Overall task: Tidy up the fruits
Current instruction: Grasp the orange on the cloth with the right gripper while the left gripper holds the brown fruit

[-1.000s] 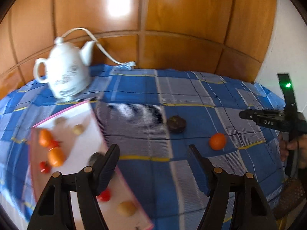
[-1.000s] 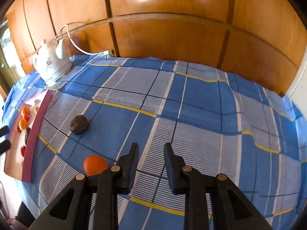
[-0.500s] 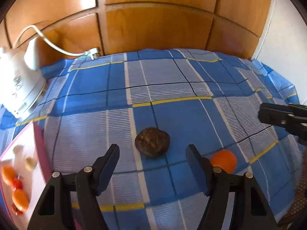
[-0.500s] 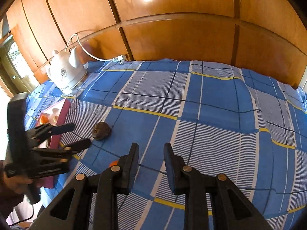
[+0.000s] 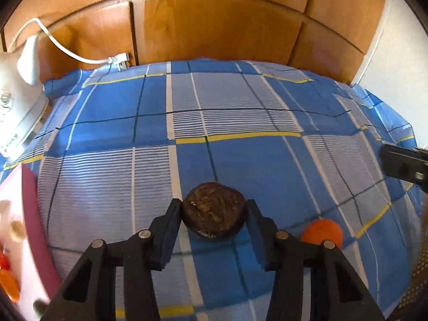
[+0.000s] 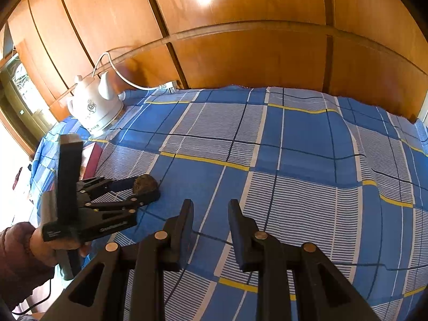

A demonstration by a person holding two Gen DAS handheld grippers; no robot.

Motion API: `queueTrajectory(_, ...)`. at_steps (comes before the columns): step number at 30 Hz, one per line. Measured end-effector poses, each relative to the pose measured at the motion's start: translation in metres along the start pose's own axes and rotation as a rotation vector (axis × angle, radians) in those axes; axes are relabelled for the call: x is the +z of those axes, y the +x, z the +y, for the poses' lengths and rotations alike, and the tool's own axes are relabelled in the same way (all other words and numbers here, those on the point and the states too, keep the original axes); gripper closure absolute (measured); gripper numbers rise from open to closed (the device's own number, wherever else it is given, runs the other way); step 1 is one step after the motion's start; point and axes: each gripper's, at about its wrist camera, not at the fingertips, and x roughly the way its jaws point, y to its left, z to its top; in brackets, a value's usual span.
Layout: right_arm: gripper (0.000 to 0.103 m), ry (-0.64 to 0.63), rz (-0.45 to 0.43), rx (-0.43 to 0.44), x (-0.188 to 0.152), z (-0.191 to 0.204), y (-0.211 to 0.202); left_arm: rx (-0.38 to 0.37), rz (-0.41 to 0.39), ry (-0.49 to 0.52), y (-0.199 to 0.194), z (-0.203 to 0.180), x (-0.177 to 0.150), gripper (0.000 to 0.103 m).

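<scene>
A dark brown wrinkled fruit lies on the blue checked cloth, and my left gripper has closed on it, one finger touching each side. It also shows in the right wrist view, held between the left gripper's fingers. An orange fruit lies on the cloth just right of the left gripper. My right gripper is open and empty above the cloth, to the right of the left one. A pink-rimmed tray with small fruits sits at the far left.
A white kettle with a white cord stands at the back left of the table. Wooden panels close off the back. The right gripper's tip shows at the right edge of the left wrist view.
My left gripper moved right from over the tray to the dark fruit and closed its fingers on it. The right gripper stayed open and tilted slightly up.
</scene>
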Motion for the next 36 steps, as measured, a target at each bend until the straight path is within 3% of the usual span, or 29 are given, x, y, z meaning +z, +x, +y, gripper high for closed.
queueTrajectory(6,0.076,-0.010,0.040,0.010,-0.004,0.002,0.010,0.005,-0.048,0.026,-0.041,-0.020,-0.040,0.055)
queueTrajectory(12,0.076,0.002,0.088,0.109,-0.008,0.006,0.020,0.041,-0.053,0.020,-0.060,-0.028,-0.088,0.055)
queueTrajectory(16,0.066,-0.025,0.105,0.187,-0.012,0.019,0.025,0.042,-0.038,-0.007,-0.056,-0.025,-0.103,0.055)
queueTrajectory(22,0.059,-0.129,0.157,0.132,-0.025,0.037,0.040,0.037,-0.061,-0.008,-0.056,-0.025,-0.109,0.055)
queueTrajectory(36,0.059,-0.245,0.202,0.043,-0.033,0.049,0.065,0.031,-0.075,-0.023,-0.056,-0.023,-0.110,0.054)
